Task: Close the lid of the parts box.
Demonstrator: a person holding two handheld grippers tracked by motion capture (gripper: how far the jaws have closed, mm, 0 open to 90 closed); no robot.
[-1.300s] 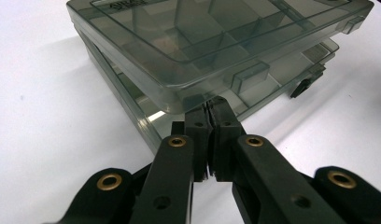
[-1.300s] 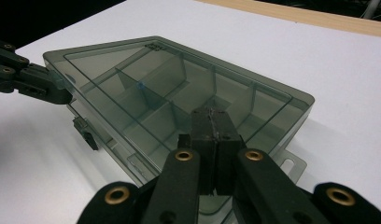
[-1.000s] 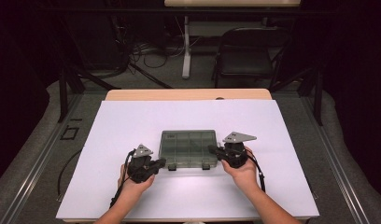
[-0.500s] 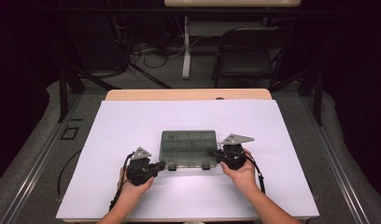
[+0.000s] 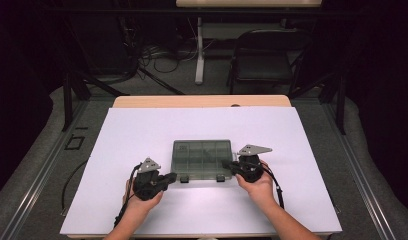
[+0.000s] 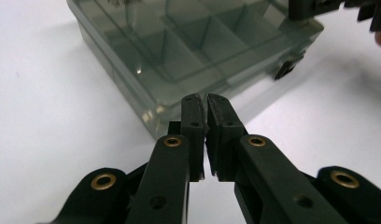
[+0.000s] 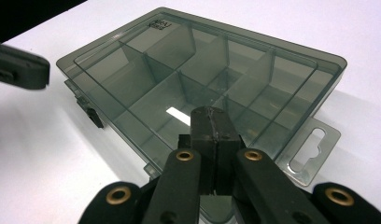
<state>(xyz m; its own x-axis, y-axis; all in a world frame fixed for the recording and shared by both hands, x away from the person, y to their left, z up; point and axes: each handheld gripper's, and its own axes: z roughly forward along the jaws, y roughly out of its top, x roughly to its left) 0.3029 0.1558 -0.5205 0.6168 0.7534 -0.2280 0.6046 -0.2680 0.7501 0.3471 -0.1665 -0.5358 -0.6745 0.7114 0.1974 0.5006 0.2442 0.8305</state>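
Item: smoky grey translucent plastic organiser box with a closed lid and inner dividers (image 5: 202,159), lying flat on the white sheet-covered table (image 5: 142,135), near its front middle. Small dark latches sit on the box's near edge (image 5: 220,178); a clear hang tab with a slot (image 7: 313,142) projects from one short side.

Left gripper (image 5: 171,178): black, two-jawed, held in the person's left hand (image 5: 139,200), at the box's near left corner. Jaws drawn almost together, a thin slit between them, nothing held; in the left gripper view the tips (image 6: 205,100) stand right at the corner of the box, contact not certain.

Right gripper (image 5: 227,164): black, held in the person's right hand (image 5: 257,187), at the box's right side towards the front. Jaws pressed fully together, empty; in the right gripper view the tips (image 7: 212,114) lie over the lid's edge, beside the hang tab. Touching or just above: cannot tell.
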